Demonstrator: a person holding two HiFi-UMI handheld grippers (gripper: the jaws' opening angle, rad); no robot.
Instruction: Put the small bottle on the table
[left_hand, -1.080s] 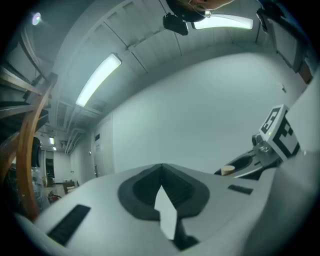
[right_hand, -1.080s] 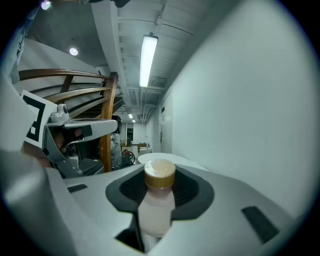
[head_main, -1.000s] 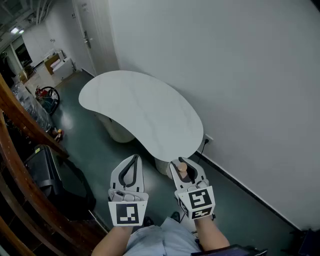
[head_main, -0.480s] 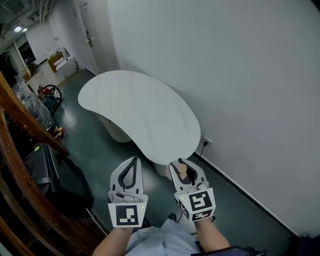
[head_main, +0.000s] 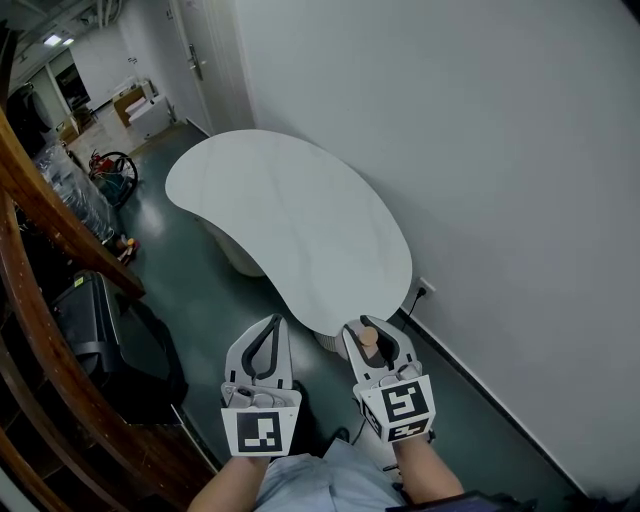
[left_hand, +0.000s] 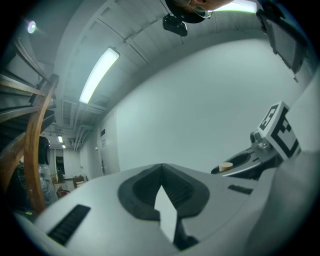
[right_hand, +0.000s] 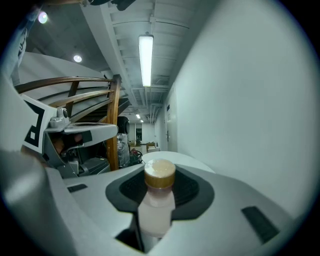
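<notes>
A small bottle with a pale pink body and a tan cap stands upright between the jaws of my right gripper, which is shut on it. The right gripper view shows the right gripper's pads pressing on the bottle's sides. My left gripper is beside it on the left, shut and holding nothing; its pads meet at the tip. Both grippers are held in the air over the dark floor, just short of the near end of a white kidney-shaped table, whose top is bare.
A white wall runs close along the table's right side, with an outlet low down. A wooden stair railing and a black case are on the left. The table's pale pedestal stands on the green floor.
Both grippers have drifted slightly forward toward the table's near end, and the head view has swung a little. The bottle stays gripped in the right gripper.
</notes>
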